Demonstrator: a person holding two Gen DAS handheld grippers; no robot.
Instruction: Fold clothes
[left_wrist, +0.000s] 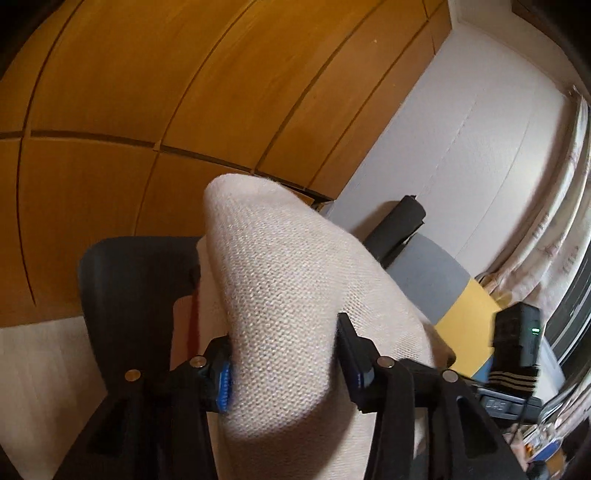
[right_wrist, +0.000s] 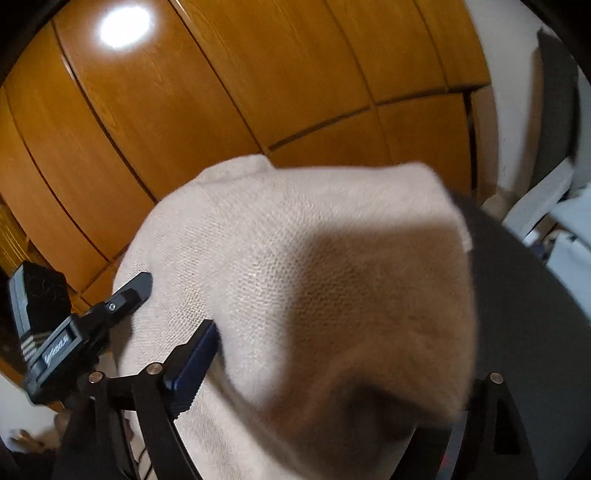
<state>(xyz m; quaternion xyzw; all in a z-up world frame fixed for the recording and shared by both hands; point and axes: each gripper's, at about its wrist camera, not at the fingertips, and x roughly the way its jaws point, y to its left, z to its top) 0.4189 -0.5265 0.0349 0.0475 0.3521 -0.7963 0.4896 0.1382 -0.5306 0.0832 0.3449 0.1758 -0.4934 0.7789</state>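
A cream knit garment fills the space between the fingers of the left gripper: a thick rounded fold of it rises between the blue-padded left finger and the dark right finger, both pressing against the cloth, so this gripper is clenched on the knit and holds it raised before the wooden wardrobe doors. In the right wrist view the same cream knit garment drapes over the right gripper; its left finger lies against the fabric's edge, while the other finger is buried under the cloth, so I cannot tell whether it grips. The left gripper also touches the cloth's left margin.
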